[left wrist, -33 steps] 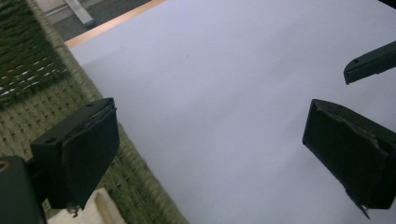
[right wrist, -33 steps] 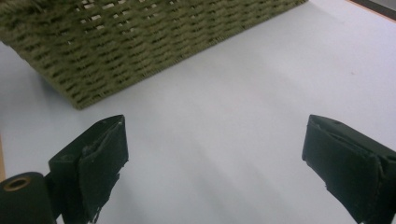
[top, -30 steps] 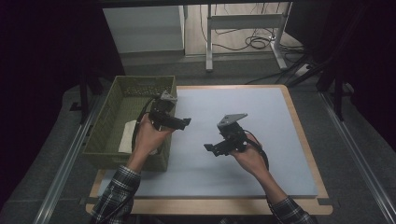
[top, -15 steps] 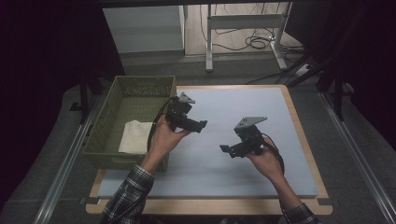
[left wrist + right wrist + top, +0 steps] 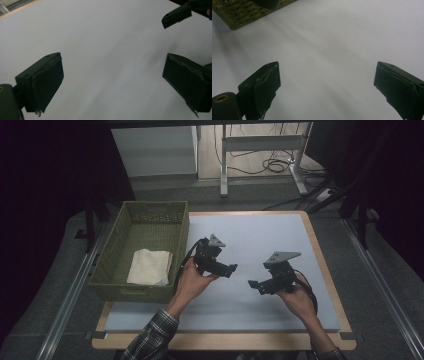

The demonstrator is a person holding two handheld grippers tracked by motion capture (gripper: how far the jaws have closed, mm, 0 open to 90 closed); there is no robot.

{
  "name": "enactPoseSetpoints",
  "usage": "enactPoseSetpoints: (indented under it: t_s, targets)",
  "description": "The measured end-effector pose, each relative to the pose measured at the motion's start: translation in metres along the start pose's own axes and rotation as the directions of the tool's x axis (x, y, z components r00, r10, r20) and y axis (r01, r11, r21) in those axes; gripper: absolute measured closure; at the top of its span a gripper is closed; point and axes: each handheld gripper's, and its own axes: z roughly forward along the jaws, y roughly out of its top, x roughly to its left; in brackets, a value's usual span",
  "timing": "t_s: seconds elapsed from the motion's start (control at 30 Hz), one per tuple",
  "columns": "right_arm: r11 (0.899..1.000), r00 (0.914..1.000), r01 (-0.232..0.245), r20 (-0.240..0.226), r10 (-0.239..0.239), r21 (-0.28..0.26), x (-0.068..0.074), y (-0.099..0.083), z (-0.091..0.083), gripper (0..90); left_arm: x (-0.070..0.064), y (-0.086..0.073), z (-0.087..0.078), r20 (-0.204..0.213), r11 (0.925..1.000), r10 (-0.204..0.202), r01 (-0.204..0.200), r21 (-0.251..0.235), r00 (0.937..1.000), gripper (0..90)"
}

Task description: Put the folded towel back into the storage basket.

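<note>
A green woven basket (image 5: pixel 112 265) stands at the table's left side with a folded white cloth (image 5: pixel 149 267) lying in it. My left gripper (image 5: pixel 231 268) is held over the white mat (image 5: pixel 260 240) just right of the basket, jaws wide apart and empty in the left gripper view (image 5: pixel 112 82). My right gripper (image 5: pixel 253 285) hangs over the mat's middle, pointing left toward the other one. Its jaws stand wide apart with nothing between them in the right gripper view (image 5: pixel 327 90). A corner of the basket (image 5: pixel 239 12) appears at the top left there.
The mat lies on a wooden table (image 5: pixel 320 265) whose edges show around it. Metal rails (image 5: pixel 70 300) run along both sides of the table. A desk frame and cables (image 5: pixel 270 165) stand on the floor beyond the far edge.
Both hands have moved right, away from the basket, over the last second. The left gripper left the basket's rim and now hangs over the mat; the right one shifted right and nearer.
</note>
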Motion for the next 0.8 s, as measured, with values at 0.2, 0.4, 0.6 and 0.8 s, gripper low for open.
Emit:
enactPoseSetpoints:
  t_s: [0.2,0.4,0.6,0.8]
  targets:
    - [1.000,0.9998,-0.011,0.016,0.011,0.013,-0.001,-0.017,-0.005,7.1,-0.011,-0.023,0.009,0.027,1.0000,-0.003,0.003,0.000,0.9996,3.5]
    - [1.000,0.9995,-0.021,0.025,0.020,0.023,-0.002,-0.035,-0.008,7.1,-0.017,-0.048,0.009,0.024,0.9999,-0.011,0.011,-0.006,0.9997,3.6]
    - [0.999,0.9991,-0.032,0.029,0.031,0.025,-0.003,-0.053,-0.011,7.1,-0.018,-0.075,0.007,0.016,0.9995,-0.032,0.032,0.003,0.9994,3.8]
    - [0.999,0.9988,-0.031,0.041,0.029,0.031,-0.003,-0.069,-0.011,7.1,-0.020,-0.098,0.006,0.010,0.9986,-0.041,0.040,0.033,0.9991,4.9]
